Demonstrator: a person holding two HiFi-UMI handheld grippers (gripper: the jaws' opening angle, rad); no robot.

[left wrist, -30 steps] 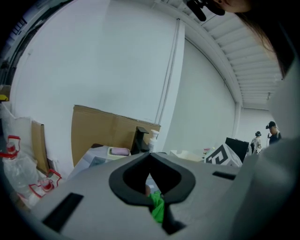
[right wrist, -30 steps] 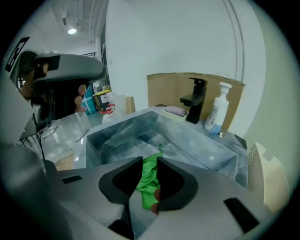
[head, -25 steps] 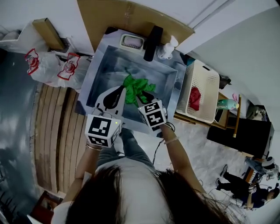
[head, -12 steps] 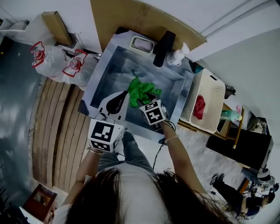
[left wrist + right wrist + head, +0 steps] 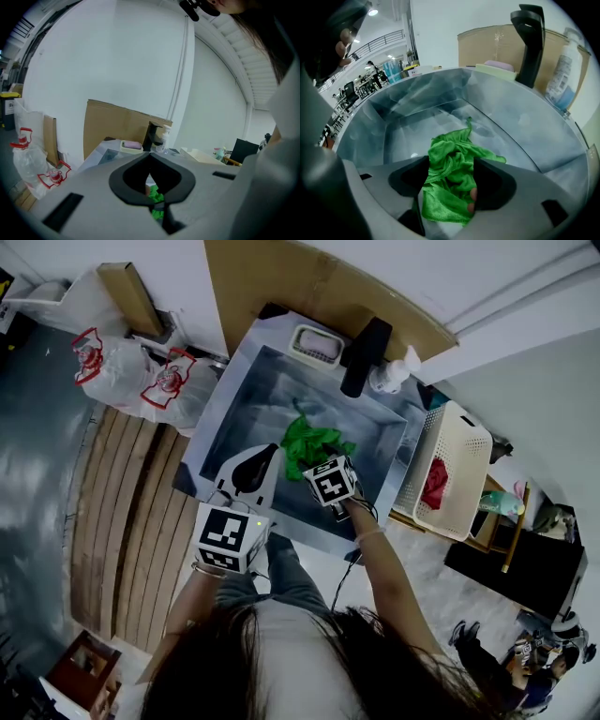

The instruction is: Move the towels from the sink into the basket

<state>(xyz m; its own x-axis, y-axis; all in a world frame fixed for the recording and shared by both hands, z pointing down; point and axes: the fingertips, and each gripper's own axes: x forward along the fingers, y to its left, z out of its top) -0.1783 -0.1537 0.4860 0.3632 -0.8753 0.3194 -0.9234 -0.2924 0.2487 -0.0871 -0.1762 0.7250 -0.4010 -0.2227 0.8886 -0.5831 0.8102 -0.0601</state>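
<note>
Two grippers reach in over the sink's [image 5: 246,404] near edge. The left gripper [image 5: 267,454] sits nearest the person at the near-left part of the basin, tilted only slightly downward. Its jaws are pressed together at the tips with nothing caught in them, so it is idle. The right gripper [image 5: 452,163] is pitched steeply down just beyond it. Its jaws have just been opening and now stand spread wide, with the green towel [image 5: 454,150] bunched on the sink floor between them and no pad pressing on it yet. That crumpled heap lies around the middle of the basin, a thin tail trailing toward the far wall. The black faucet [image 5: 364,354] and a soap bottle [image 5: 398,371] stand on the far edge. The white basket [image 5: 466,451] rests past the sink's right edge and already holds a red towel [image 5: 435,482]. The step in hand looks like the grab. It would go best if the jaws come down around the thickest fold of the mound, not the loose tail, so the cloth comes up in one bundle. The tips should stop just above the metal floor before closing, since scraping it could skid the towel aside. Once gripped, the bundle probably needs lifting clear above the right rim before it swings across to the basket, and the left gripper should keep out of that path.
</note>
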